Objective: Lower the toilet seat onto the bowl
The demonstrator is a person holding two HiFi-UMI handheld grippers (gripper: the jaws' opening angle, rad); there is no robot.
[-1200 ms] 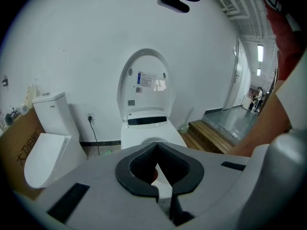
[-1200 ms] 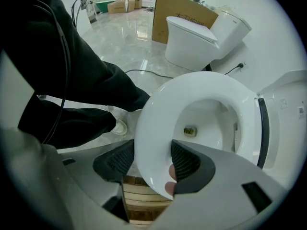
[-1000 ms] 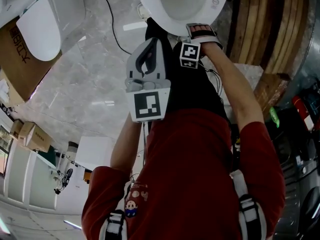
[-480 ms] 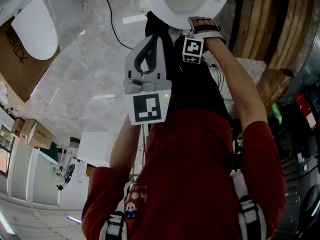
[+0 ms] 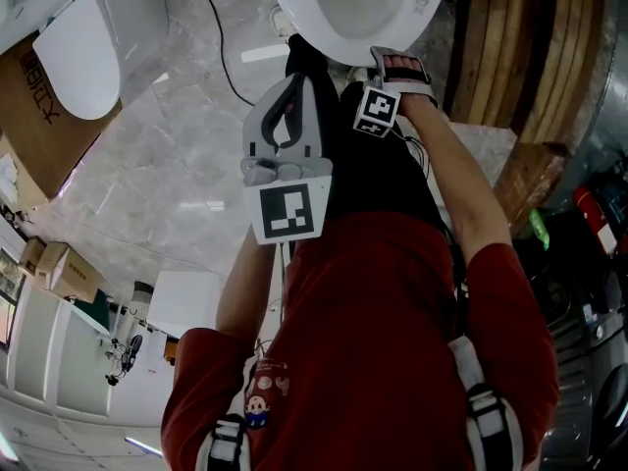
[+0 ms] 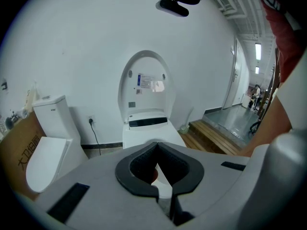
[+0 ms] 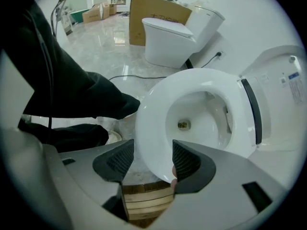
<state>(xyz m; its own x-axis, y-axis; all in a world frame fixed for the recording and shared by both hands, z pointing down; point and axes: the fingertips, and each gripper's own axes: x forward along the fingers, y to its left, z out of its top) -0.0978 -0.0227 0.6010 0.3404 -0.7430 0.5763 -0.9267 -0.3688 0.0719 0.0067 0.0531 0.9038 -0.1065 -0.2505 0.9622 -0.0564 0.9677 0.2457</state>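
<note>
The white toilet [image 5: 355, 6] is at the top of the head view; its lid [image 6: 146, 83] stands upright against the wall. The white seat ring [image 7: 156, 128] lies low over the bowl, with the drain [image 7: 183, 125] showing through it. I cannot tell whether the seat rests fully on the bowl. My right gripper [image 7: 151, 159] is open, with the seat's front edge between its jaws and close to the right pad. My left gripper [image 5: 285, 130] hangs in front of the toilet, apart from it. Its jaws are shut on nothing.
A second white toilet [image 5: 74, 52] and a cardboard box [image 5: 25, 116] stand to the left. A wooden step [image 5: 520, 57] lies right of the bowl. A black cable [image 5: 221, 52] runs over the marble floor. The person's dark trouser legs [image 7: 72, 99] are beside the bowl.
Almost nothing has changed. The right gripper stays at the seat's front edge with only a slight shift, and the left gripper holds its place.
</note>
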